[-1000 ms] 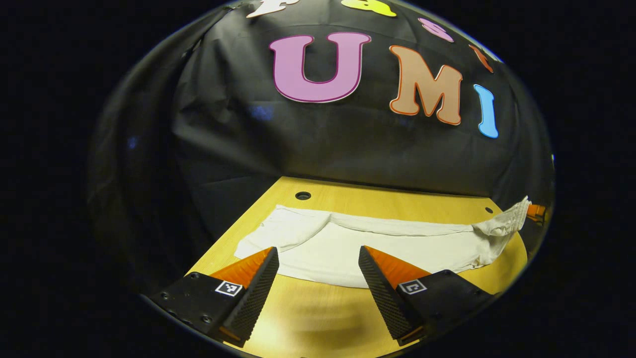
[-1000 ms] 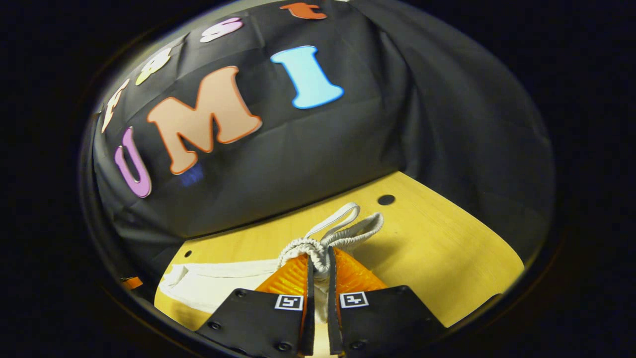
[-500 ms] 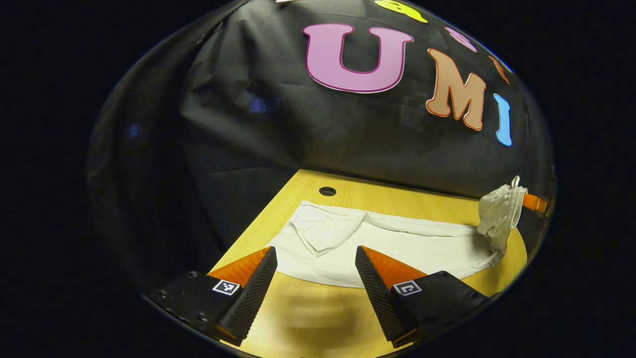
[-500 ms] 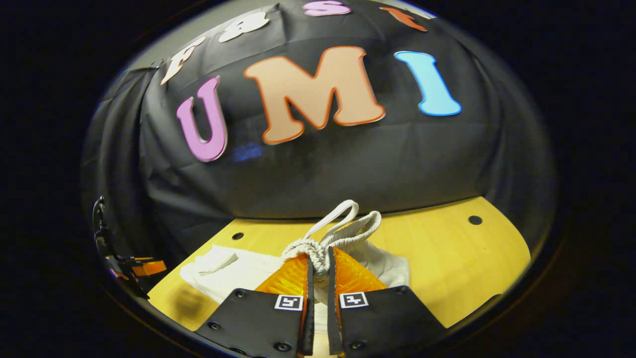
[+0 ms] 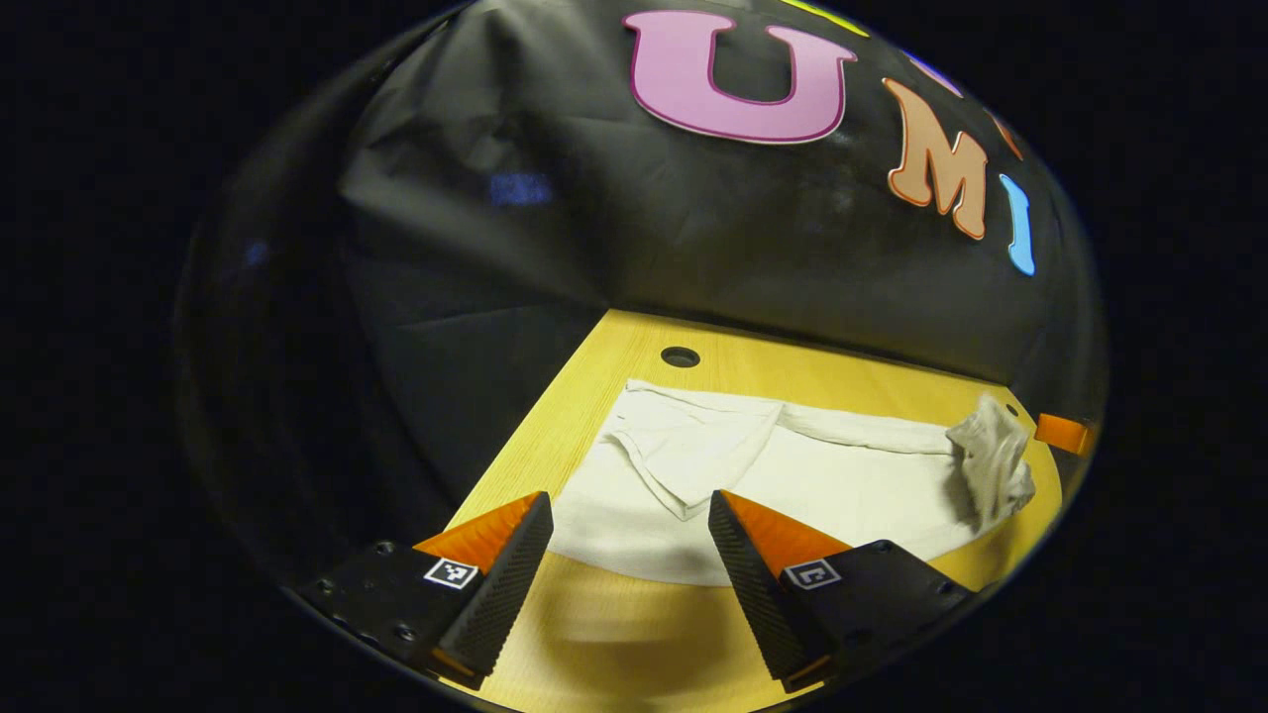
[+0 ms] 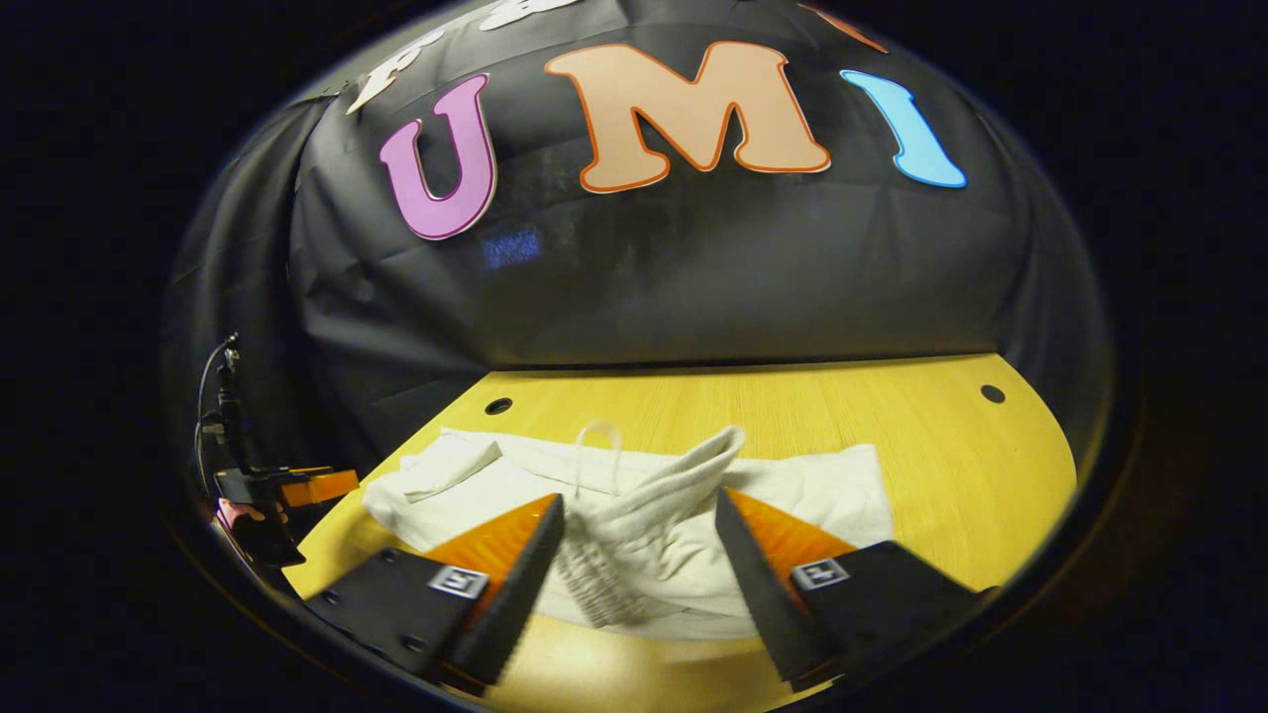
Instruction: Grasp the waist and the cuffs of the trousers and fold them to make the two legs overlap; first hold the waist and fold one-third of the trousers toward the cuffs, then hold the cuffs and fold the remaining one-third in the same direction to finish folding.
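While both pairs of jaws stand wide open and hold nothing, the one pair of white trousers (image 5: 792, 475) lies flat on the wooden worktop (image 5: 614, 634), near the black back wall.

Seen from the left gripper (image 5: 626, 564), the trousers lie at 12 o'clock, just beyond the fingertips, and their long axis runs across the view from 9 to 3 o'clock. A turned-back flap (image 5: 693, 451), which I judge to be the cuff end, sits nearest to this gripper.

In the right gripper view, the right gripper (image 6: 639, 564) hovers over the bunched waist (image 6: 644, 505), with its elastic band and drawstring loop. The waist is between the two fingers, but neither finger seems to press on it. It rests on top of the middle part of the trousers, so the first fold looks done, though untidy.

By my judgement the left gripper is nearer to the cuffs, and the coming move is to reach forward and pinch them.

Count: one pair of trousers, two grippers, two round holes in the worktop.
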Demonstrator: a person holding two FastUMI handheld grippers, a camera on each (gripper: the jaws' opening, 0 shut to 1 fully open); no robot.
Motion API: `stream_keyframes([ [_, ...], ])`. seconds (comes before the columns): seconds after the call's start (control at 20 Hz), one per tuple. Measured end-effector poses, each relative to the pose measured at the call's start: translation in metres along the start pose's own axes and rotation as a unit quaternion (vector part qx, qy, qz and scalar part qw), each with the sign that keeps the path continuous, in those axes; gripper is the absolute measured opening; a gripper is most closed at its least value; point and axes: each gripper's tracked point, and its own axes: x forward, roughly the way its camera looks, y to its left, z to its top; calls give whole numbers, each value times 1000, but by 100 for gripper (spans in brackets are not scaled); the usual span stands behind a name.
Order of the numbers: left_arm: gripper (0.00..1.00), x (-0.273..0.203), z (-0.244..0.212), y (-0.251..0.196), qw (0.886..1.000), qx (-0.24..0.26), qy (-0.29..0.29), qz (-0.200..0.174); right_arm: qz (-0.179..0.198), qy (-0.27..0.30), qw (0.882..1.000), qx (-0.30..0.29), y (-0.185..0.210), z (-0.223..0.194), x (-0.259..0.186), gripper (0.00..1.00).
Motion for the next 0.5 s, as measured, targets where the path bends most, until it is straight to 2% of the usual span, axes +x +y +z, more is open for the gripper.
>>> stream_keyframes([
  [0.05, 97, 3, -5, 2, 1000, -2, 8, -4, -4, 3, 1000, 0, 0, -2, -5, 92],
  [0.1, 95, 7, -10, 6, 1000, -1, 17, -4, -10, 4, 1000, -2, 1, -8, -12, 96],
  [0.15, 96, 15, -13, 11, 1000, 0, 21, -4, -16, 6, 1000, -4, -3, -10, -13, 92],
  [0.25, 96, 29, -18, 15, 999, 4, 32, -2, -31, 12, 999, -10, -11, -19, -23, 92],
  [0.3, 96, 34, -20, 18, 999, 11, 37, 3, -37, 13, 999, -12, -15, -21, -29, 97],
  [0.35, 96, 39, -24, 20, 999, 18, 43, 7, -44, 15, 999, -13, -20, -23, -32, 92],
  [0.45, 96, 44, -31, 29, 998, 32, 60, 20, -55, 19, 998, -15, -29, -26, -39, 92],
  [0.5, 96, 47, -33, 31, 997, 34, 66, 20, -62, 20, 998, -18, -35, -27, -42, 96],
])
